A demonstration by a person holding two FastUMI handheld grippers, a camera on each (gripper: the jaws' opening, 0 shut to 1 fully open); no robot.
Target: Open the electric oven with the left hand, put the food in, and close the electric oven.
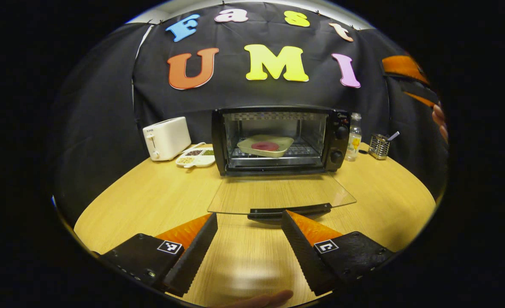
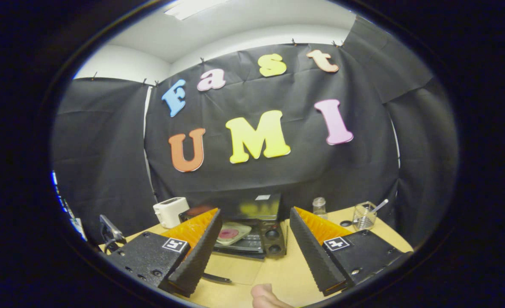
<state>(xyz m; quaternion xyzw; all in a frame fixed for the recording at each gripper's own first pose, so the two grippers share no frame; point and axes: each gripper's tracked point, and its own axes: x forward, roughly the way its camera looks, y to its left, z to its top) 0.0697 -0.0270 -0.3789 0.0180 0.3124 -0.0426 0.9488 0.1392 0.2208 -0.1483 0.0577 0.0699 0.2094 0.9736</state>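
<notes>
My left gripper (image 1: 249,231) is nearest, low over the table (image 1: 149,201), with its two fingers wide apart and nothing between them. Just past its tips is the handle (image 1: 290,211) of the oven door (image 1: 280,192), which lies flat and open toward me. The oven (image 1: 278,139) sits at the far middle of the table. Inside, on the rack, is a plate (image 1: 266,146) with the red food (image 1: 265,146) on it. So I think opening and putting the food in are done, and only closing the door is left. My right gripper (image 2: 255,239) is held higher and farther back, open and empty too. A white toaster (image 1: 166,137) stands left of the oven, a bottle (image 1: 354,137) right.
</notes>
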